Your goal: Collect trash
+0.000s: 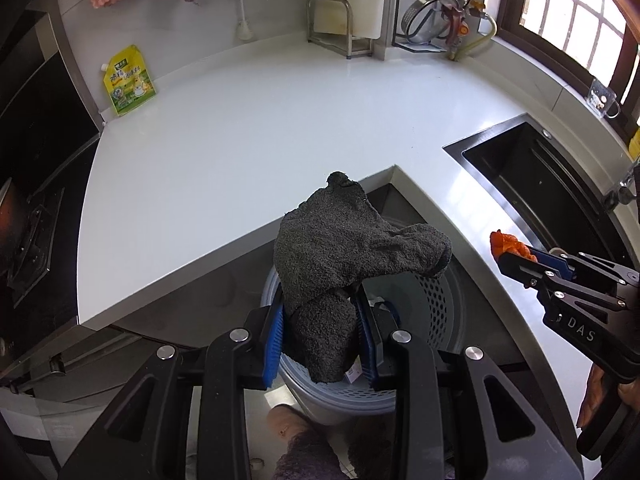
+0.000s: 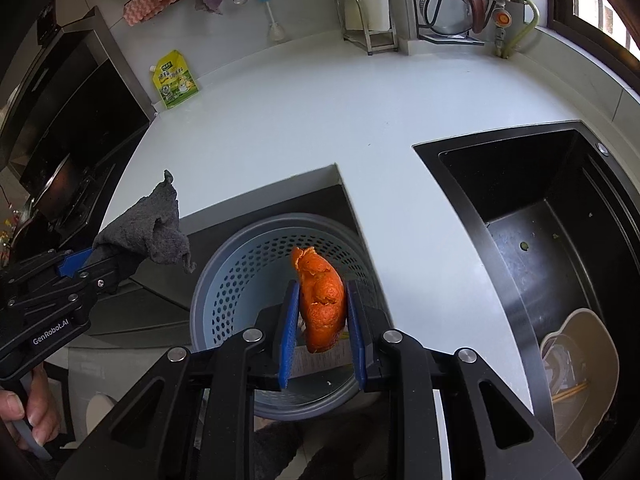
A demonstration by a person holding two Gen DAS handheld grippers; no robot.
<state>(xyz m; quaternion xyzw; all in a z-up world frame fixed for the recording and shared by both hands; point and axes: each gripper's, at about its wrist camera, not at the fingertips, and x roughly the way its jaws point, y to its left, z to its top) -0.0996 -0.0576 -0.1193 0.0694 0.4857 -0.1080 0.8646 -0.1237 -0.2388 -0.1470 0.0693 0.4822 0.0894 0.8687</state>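
Note:
My left gripper (image 1: 320, 320) is shut on a dark grey rag (image 1: 344, 252) and holds it over a grey perforated trash bin (image 1: 432, 300) on the floor in the counter's inner corner. The rag also shows in the right wrist view (image 2: 148, 228), with the left gripper (image 2: 92, 264) at the left. My right gripper (image 2: 322, 320) is shut on a piece of orange peel (image 2: 320, 300) above the same bin (image 2: 240, 280). The peel (image 1: 510, 245) and right gripper (image 1: 516, 258) appear at the right of the left wrist view. Paper lies in the bin's bottom.
A white L-shaped counter (image 1: 260, 128) wraps around the bin. A yellow-green pouch (image 1: 128, 80) leans on the back wall. A black sink (image 2: 540, 216) at the right holds a bowl (image 2: 580, 360). A stove (image 1: 28, 216) is at the left. A dish rack (image 1: 436, 8) stands at the back.

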